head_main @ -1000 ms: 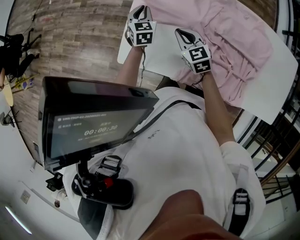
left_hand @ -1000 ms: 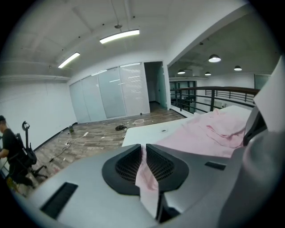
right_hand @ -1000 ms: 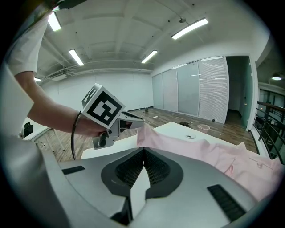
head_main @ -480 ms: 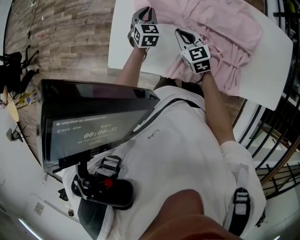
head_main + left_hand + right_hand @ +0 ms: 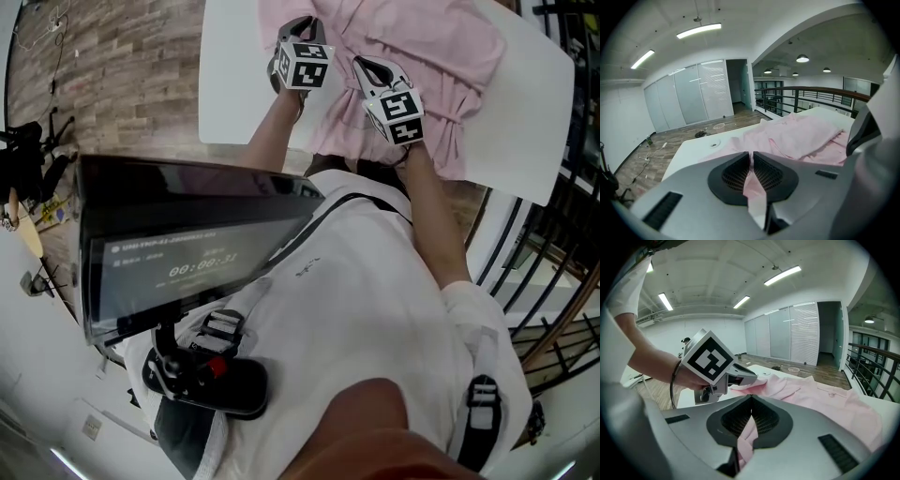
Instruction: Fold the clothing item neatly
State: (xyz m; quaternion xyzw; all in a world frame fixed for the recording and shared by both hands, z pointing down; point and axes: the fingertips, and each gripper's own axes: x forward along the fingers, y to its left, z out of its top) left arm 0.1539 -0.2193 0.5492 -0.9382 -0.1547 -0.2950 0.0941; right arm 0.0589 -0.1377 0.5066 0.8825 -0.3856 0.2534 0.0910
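Note:
A pink garment (image 5: 412, 47) lies rumpled on the white table (image 5: 234, 75). My left gripper (image 5: 298, 23) hovers over the garment's near left part. It is shut on a fold of the pink cloth (image 5: 754, 187), and its jaws have just closed a little further on it. Close to its right, my right gripper (image 5: 370, 67) is shut on another pinch of the same cloth (image 5: 747, 434). The right gripper view shows the left gripper (image 5: 740, 376) close by, with pink fabric at its tips. The rest of the garment (image 5: 801, 136) spreads away across the table.
The table's near edge (image 5: 253, 143) is just in front of the person's body. A black screen device (image 5: 187, 244) hangs at the chest. Dark railings (image 5: 562, 234) run along the right, and wood floor (image 5: 122, 75) lies to the left.
Both grippers have travelled sideways over the table with the pink cloth pinched. The garment now lies under both of them, and the left gripper has come closer to the right one.

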